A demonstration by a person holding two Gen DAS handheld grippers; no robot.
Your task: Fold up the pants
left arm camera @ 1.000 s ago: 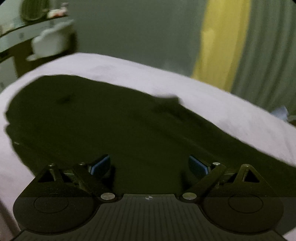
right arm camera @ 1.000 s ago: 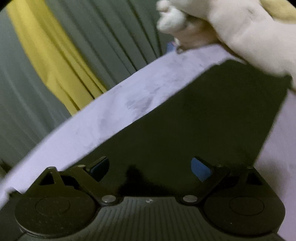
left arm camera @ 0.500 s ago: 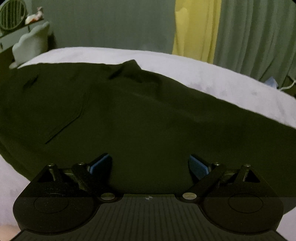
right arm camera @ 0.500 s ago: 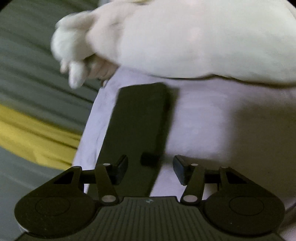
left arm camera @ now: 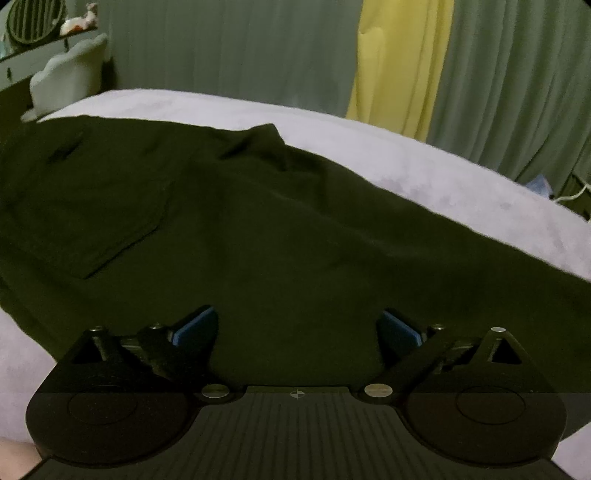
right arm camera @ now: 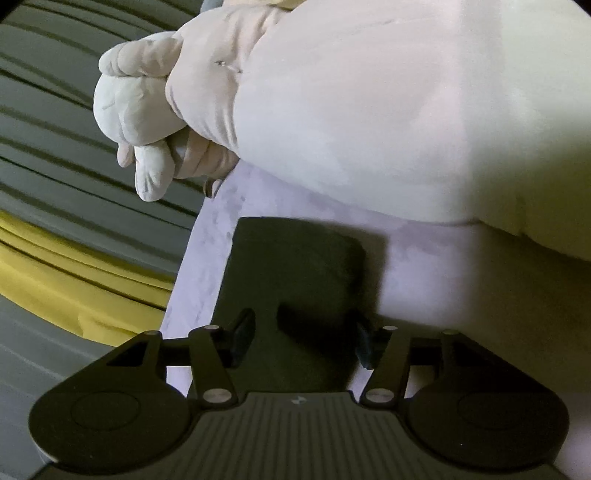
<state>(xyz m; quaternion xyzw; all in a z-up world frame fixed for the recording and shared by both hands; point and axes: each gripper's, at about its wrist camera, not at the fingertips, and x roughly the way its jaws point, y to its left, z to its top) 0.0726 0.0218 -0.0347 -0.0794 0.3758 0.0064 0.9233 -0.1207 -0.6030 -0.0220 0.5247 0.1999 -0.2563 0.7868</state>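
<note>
Dark pants (left arm camera: pixel 258 221) lie spread across a lavender bed (left arm camera: pixel 443 177), the back pocket at the left and a fold ridge near the far edge. My left gripper (left arm camera: pixel 297 328) hovers low over the near part of the pants, its blue pads wide apart and holding nothing. In the right wrist view, which is rolled sideways, the end of one pant leg (right arm camera: pixel 295 266) lies flat on the bed (right arm camera: pixel 424 280). My right gripper (right arm camera: pixel 303 339) straddles that leg end with its jaws opening. The cloth lies between the fingers, and the pads do not press on it.
A large white plush toy (right arm camera: pixel 369 110) lies on the bed just beyond the leg end. Green curtains with a yellow panel (left arm camera: pixel 399 66) hang behind the bed. At the far left stand a pale cushion (left arm camera: pixel 66 77) and a shelf with a round fan (left arm camera: pixel 33 18).
The left gripper came in lower over the pants, then held still. The right gripper rolled and swung to the pant leg's end; its jaws narrowed from wide, then widened slightly.
</note>
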